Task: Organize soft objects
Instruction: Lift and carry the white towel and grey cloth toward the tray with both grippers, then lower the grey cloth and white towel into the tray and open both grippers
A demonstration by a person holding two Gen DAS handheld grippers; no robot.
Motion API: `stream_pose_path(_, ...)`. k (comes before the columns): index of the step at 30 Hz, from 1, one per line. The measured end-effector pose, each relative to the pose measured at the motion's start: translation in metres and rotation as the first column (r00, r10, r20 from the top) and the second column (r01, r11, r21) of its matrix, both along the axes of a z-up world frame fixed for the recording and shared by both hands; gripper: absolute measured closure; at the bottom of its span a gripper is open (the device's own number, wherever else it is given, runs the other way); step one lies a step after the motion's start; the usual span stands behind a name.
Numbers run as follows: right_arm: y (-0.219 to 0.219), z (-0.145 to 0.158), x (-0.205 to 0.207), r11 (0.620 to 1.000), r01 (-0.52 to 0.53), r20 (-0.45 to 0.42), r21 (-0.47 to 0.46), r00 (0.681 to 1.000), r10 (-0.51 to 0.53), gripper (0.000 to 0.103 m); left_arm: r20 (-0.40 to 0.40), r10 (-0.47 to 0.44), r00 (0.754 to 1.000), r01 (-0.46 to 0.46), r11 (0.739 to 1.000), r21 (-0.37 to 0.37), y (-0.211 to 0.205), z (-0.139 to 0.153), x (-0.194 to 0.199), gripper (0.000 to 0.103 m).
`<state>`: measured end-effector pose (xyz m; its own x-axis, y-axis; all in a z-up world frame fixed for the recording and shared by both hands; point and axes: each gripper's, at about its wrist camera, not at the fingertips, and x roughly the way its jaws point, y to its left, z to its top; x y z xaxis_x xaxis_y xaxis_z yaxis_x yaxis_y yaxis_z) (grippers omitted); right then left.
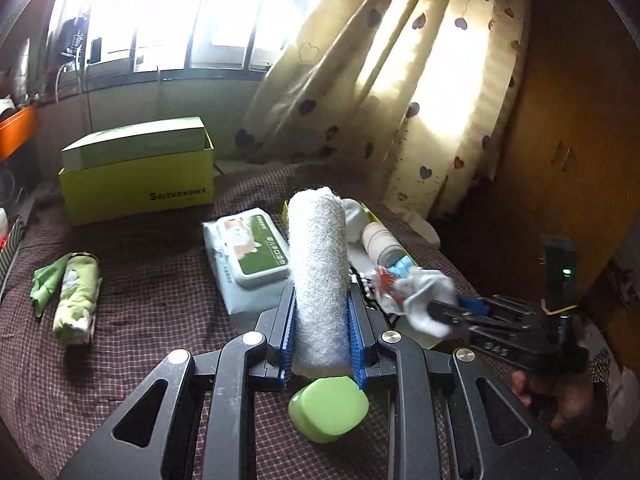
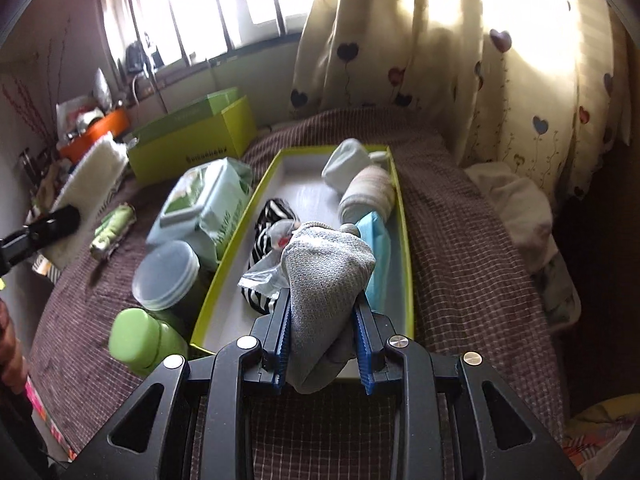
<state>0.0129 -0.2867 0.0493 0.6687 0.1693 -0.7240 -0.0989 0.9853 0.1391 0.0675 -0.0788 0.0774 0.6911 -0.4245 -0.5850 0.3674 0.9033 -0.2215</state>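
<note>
My left gripper (image 1: 322, 308) is shut on a rolled white towel (image 1: 318, 276) and holds it upright above the checked bed. My right gripper (image 2: 324, 312) is shut on a grey sock (image 2: 324, 276) over the near end of a shallow yellow-green tray (image 2: 240, 216). In the tray lie a striped black-and-white cloth (image 2: 266, 224), a blue packet (image 2: 378, 248), a rolled beige cloth (image 2: 368, 196) and a white sock (image 2: 346, 164). In the left wrist view the right gripper (image 1: 440, 312) holds the sock (image 1: 424, 296) to my right.
A wet-wipes pack (image 1: 248, 256) lies left of the tray. A rolled green cloth (image 1: 76, 296) lies far left. A green box (image 1: 136, 172) stands at the back. A green bottle (image 2: 140, 340) and a lidded jar (image 2: 166, 276) stand beside the tray. Curtains (image 2: 440, 40) hang behind.
</note>
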Motion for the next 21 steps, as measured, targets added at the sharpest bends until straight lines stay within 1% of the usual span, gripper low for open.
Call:
stream_pose_path(5,0.007,-0.004,0.020,1.000,-0.017,0.004,-0.004,1.000,0.017,0.077,-0.014,0.001,1.000,-0.001,1.000,0.014,-0.005,-0.004,0.006,0.079)
stream_pose_path(10,0.011,0.011,0.038,0.999,-0.033,0.049,-0.009,0.998,0.033,0.077,-0.023,0.001,1.000,0.000,1.000,0.019,-0.007,-0.007,0.013,0.079)
stream_pose_path(13,0.015,0.022,0.055,0.999,-0.045,0.077,-0.023,0.996,0.047,0.077,-0.030,0.000,1.000,0.000,1.000,0.016,-0.010,-0.009,0.018,0.079)
stream_pose_path(16,0.016,0.020,0.083,0.999,-0.050,0.062,-0.018,0.997,0.051,0.077,-0.035,-0.002,0.999,0.003,1.000,0.014,-0.012,-0.010,0.022,0.079)
stream_pose_path(18,0.017,0.015,0.101,0.999,-0.043,0.036,-0.015,0.998,0.044,0.076,-0.037,-0.004,0.999,0.005,1.000,0.018,-0.015,-0.010,0.025,0.079)
stream_pose_path(21,0.019,0.005,0.122,0.998,-0.063,0.016,-0.011,0.998,0.063,0.074,-0.042,0.001,0.999,0.000,1.000,0.022,-0.017,-0.011,0.030,0.079)
